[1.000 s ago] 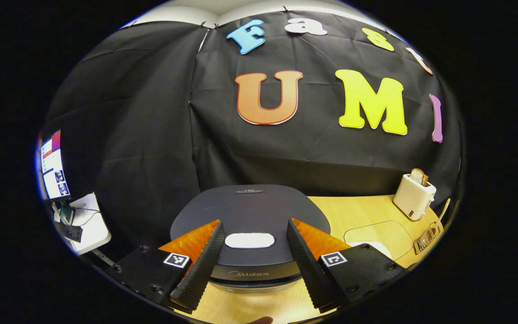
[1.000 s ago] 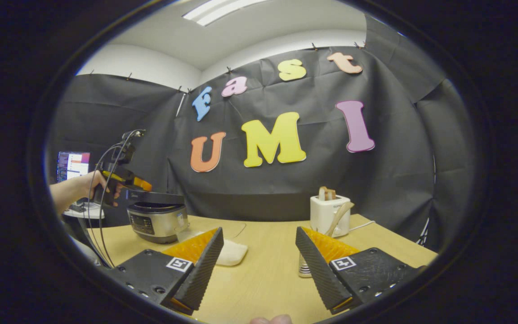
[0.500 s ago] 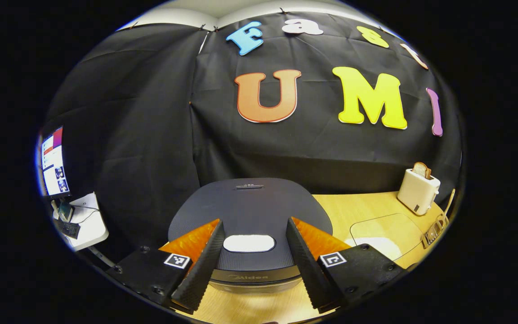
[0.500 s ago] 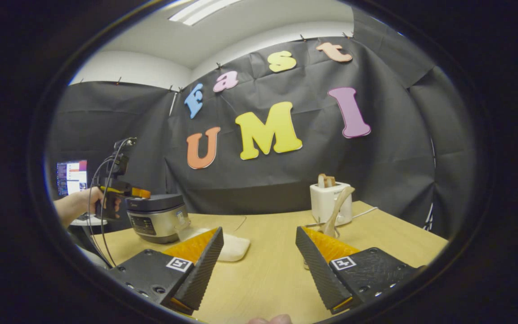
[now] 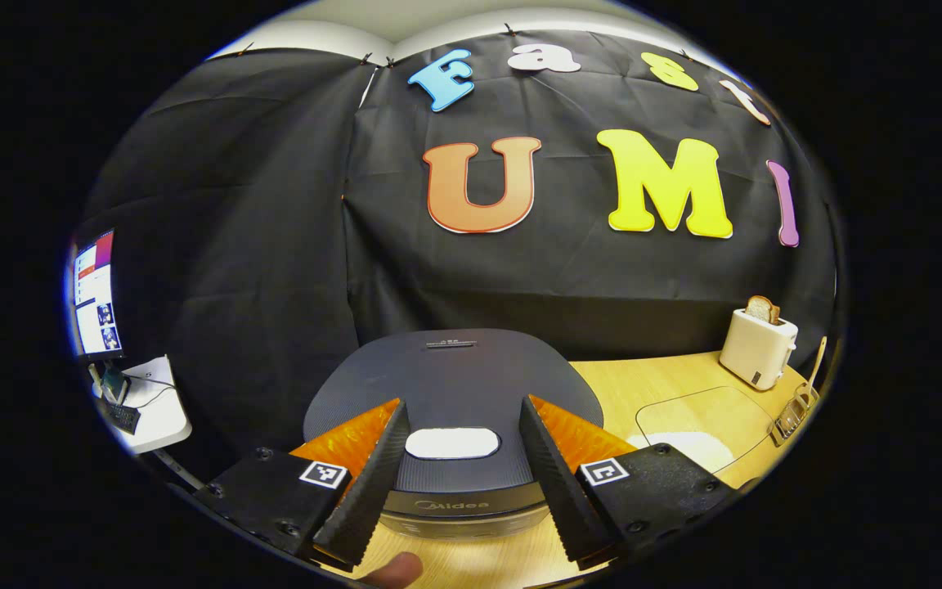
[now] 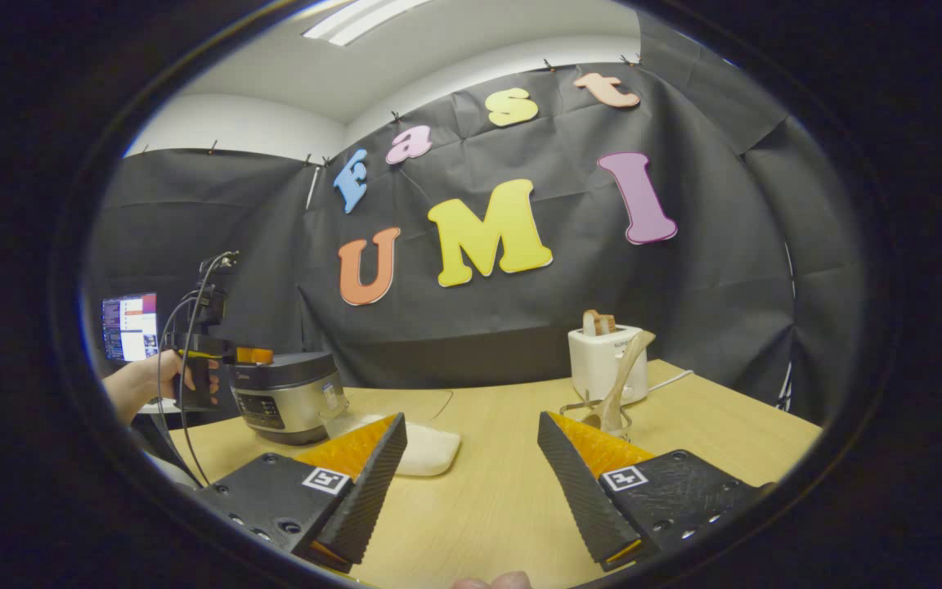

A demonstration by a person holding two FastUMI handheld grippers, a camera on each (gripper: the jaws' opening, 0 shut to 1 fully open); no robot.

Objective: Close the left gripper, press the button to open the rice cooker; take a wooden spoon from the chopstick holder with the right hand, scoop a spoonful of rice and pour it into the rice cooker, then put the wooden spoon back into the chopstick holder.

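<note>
At the bottom of the left gripper view the left gripper (image 5: 455, 470) stands wide open, holding nothing, its fingers either side of the white button (image 5: 452, 442) on the closed rice cooker (image 5: 450, 384). Compared with a second ago the cooker's lid sits slightly lower in the frame and a fingertip (image 5: 396, 568) has appeared at the bottom edge. In the right gripper view the right gripper (image 6: 471, 474) gapes empty over the table (image 6: 487, 507). The wooden spoon (image 6: 622, 372) in the chopstick holder (image 6: 602, 413), right of centre, has risen in the frame.
</note>
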